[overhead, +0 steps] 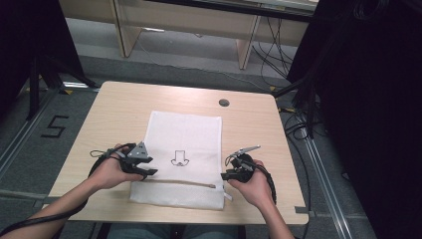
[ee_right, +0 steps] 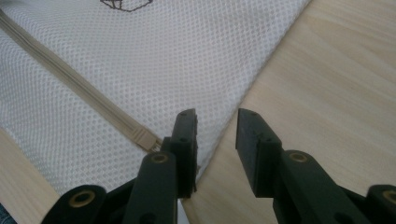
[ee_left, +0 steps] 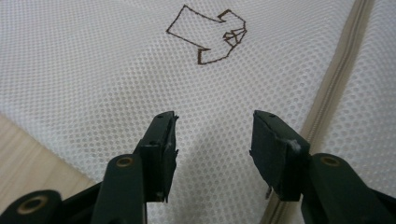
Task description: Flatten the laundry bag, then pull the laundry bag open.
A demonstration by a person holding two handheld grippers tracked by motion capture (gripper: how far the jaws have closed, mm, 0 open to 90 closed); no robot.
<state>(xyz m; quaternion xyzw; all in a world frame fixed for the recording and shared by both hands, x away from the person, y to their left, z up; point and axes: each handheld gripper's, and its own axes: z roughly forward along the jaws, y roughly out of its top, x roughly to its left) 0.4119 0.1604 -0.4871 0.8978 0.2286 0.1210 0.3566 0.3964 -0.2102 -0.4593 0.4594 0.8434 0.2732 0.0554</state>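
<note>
With both grippers' jaws apart and empty, the mesh bag [overhead: 183,157] should be pinched at the edge beneath the right gripper [ee_right: 215,140] and beside the zip [ee_left: 334,79] ahead of the left gripper [ee_left: 214,135].

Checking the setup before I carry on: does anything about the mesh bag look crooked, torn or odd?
Nothing stands out. The white mesh bag lies flat on the table, zipper straight, mesh unbroken. Both tools sit open at its side edges.

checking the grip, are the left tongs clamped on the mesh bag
No, the left tongs stand open above the white mesh bag, nothing pinched between them.
</note>
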